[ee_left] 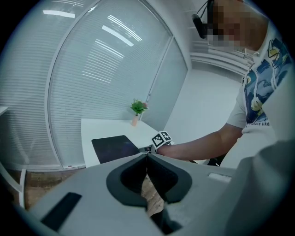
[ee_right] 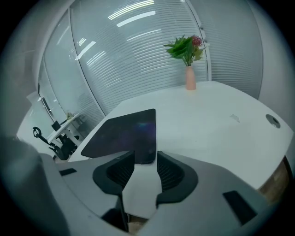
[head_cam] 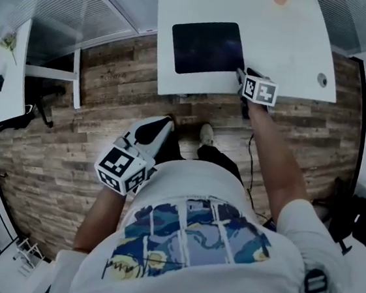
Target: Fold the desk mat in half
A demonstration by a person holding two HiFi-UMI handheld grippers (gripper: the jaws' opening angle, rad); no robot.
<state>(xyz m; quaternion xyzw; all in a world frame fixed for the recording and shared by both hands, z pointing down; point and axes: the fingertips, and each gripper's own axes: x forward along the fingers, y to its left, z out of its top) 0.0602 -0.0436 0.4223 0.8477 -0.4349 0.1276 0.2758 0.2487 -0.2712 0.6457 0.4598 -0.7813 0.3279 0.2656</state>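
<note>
My right gripper (ee_right: 146, 161), jaws apart, sits at the near right corner of the mat (head_cam: 204, 46) on the desk (head_cam: 292, 50). The mat stretches left and away. My left gripper (ee_left: 146, 156), jaws together and empty, hangs well back.

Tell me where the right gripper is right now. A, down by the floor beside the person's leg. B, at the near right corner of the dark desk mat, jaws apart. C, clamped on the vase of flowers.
B: the right gripper sits at the near right corner of the desk mat on the white table, its jaws apart.
</note>
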